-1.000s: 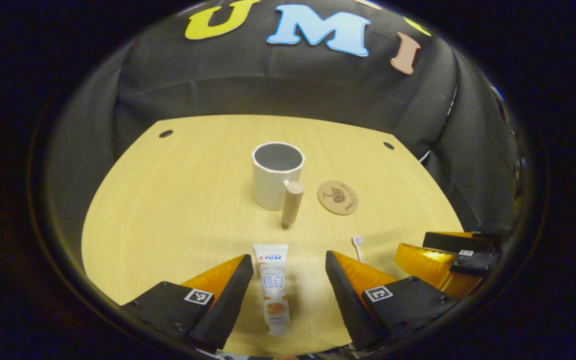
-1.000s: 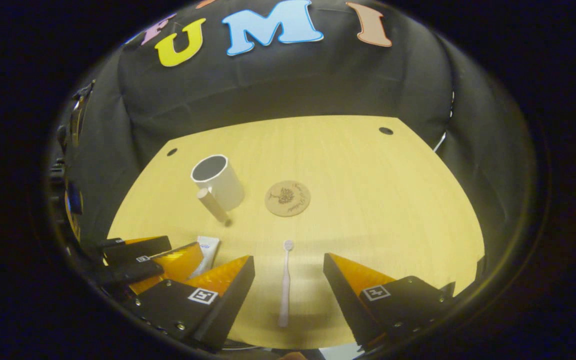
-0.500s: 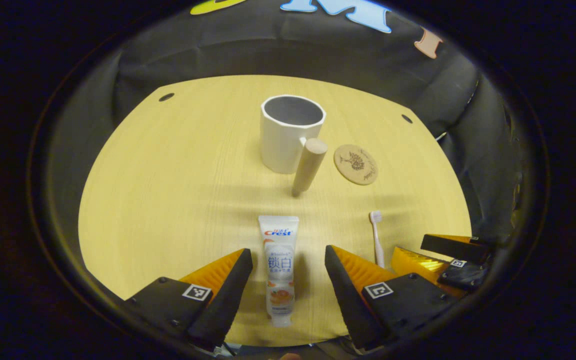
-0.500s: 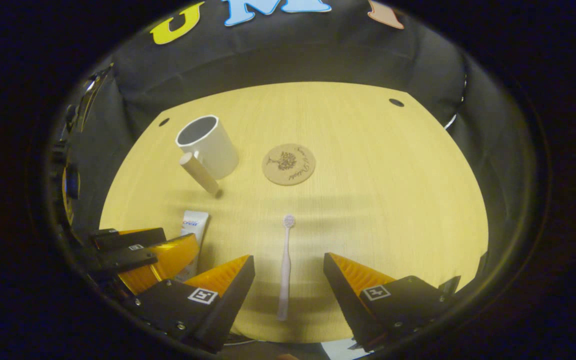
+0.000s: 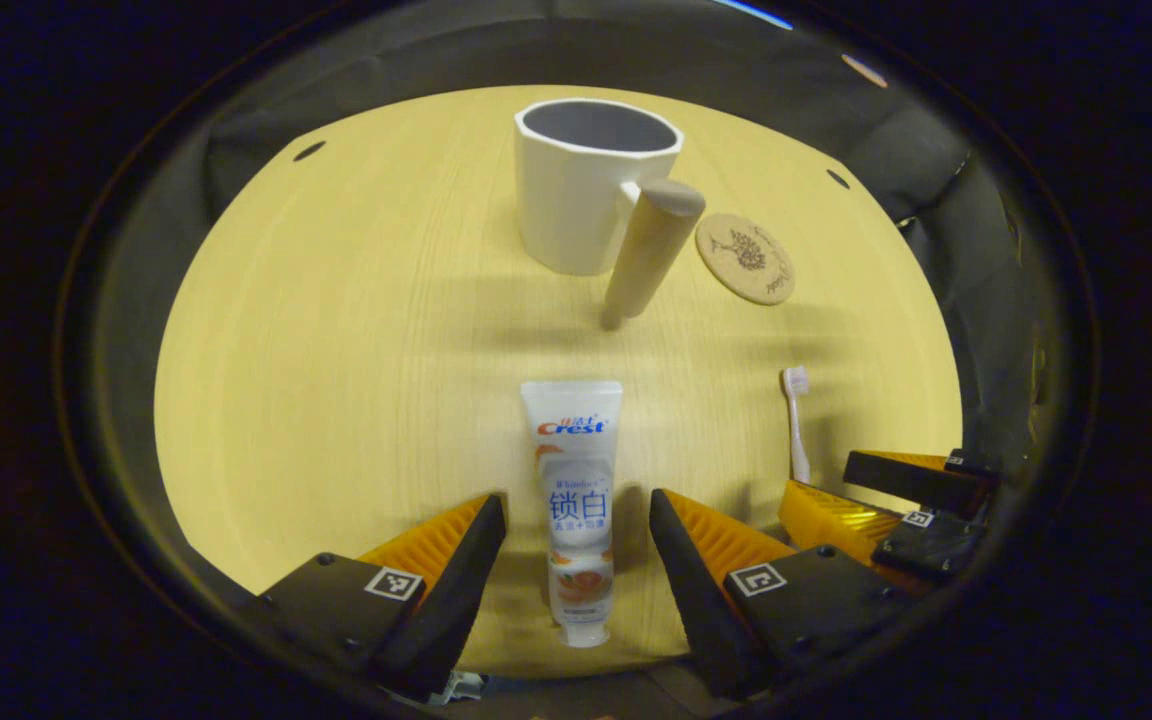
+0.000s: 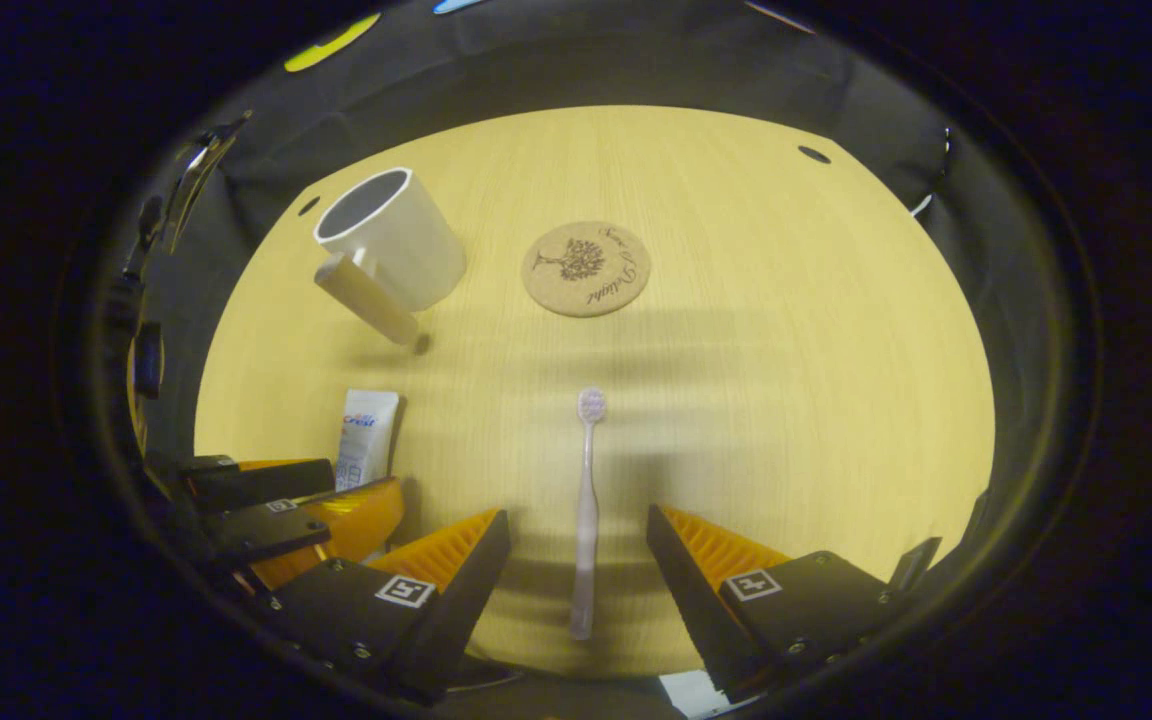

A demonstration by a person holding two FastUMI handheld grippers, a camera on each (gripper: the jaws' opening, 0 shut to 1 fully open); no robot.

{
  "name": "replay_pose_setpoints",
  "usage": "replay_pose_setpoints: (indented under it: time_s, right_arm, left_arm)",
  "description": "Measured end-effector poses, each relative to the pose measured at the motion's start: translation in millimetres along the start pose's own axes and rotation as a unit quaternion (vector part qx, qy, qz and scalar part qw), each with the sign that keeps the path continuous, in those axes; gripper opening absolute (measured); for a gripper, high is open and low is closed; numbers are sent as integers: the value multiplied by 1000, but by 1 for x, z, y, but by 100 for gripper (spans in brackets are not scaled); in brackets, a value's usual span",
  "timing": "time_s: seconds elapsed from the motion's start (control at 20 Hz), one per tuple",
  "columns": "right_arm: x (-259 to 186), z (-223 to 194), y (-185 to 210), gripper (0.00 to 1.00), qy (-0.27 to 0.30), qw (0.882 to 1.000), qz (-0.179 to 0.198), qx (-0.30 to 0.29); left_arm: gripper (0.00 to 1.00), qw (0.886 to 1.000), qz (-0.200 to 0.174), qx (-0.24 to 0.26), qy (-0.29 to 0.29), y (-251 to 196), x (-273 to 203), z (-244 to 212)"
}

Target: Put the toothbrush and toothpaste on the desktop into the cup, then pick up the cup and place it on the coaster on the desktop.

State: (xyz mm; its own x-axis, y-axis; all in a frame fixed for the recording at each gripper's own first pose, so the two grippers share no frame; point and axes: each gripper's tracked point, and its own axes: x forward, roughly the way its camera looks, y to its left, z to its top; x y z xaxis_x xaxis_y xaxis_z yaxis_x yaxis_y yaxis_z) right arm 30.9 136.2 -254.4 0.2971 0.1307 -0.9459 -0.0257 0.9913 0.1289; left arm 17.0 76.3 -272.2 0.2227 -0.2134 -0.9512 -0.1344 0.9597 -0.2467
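Observation:
A white toothpaste tube (image 5: 576, 500) lies flat on the wooden desktop (image 5: 336, 340), cap end toward me, between the fingers of my open left gripper (image 5: 576, 515). A pale toothbrush (image 6: 586, 510) lies lengthwise between the fingers of my open right gripper (image 6: 576, 530), bristles pointing away. Neither gripper touches its object. The white cup (image 5: 586, 190) with a wooden peg handle (image 5: 648, 250) stands upright farther back, and it looks to hold nothing. The round cork coaster (image 5: 746, 258) lies just right of the cup. In the right gripper view the cup (image 6: 391, 235) is at the left and the coaster (image 6: 586, 268) straight ahead.
The right gripper (image 5: 886, 495) shows at the lower right of the left gripper view, beside the toothbrush (image 5: 794, 420). The left gripper (image 6: 286, 500) and toothpaste (image 6: 366, 438) show at the lower left of the right gripper view. Black cloth surrounds the desktop, which has small holes near its far corners.
Both grippers have come down and forward toward the desktop, so toothpaste and toothbrush now reach deeper between the fingers. The cup and coaster look larger and nearer. Both grippers stay open.

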Motion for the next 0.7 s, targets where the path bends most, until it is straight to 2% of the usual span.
replay_pose_setpoints:
  time_s: [0.25, 0.35, 0.4, 0.45, 0.5, 0.55, 0.7]
  right_arm:
    - [8, -17, 2, 87, 50, 999, 1, -12]
    - [11, -20, 4, 86, 59, 998, -1, -17]
    - [12, -22, 5, 86, 64, 998, 0, -18]
    - [13, -24, 7, 86, 68, 998, 3, -15]
    - [14, -25, 9, 75, 74, 997, 6, -12]
    - [14, -25, 7, 73, 72, 997, 4, -13]
    - [16, -23, 2, 71, 72, 997, -6, -7]
  left_arm:
    - [95, 1000, 3, 12, 17, 0, 5, -3]
    - [92, 1000, 6, 22, 19, 0, 7, -1]
    - [85, 999, 8, 27, 21, 0, 9, -2]
    - [90, 999, 10, 28, 23, 1, 10, -2]
    - [82, 999, 13, 30, 24, 2, 10, -2]
    - [81, 999, 15, 32, 24, 4, 9, -1]
    - [70, 999, 17, 31, 23, 7, 10, -2]
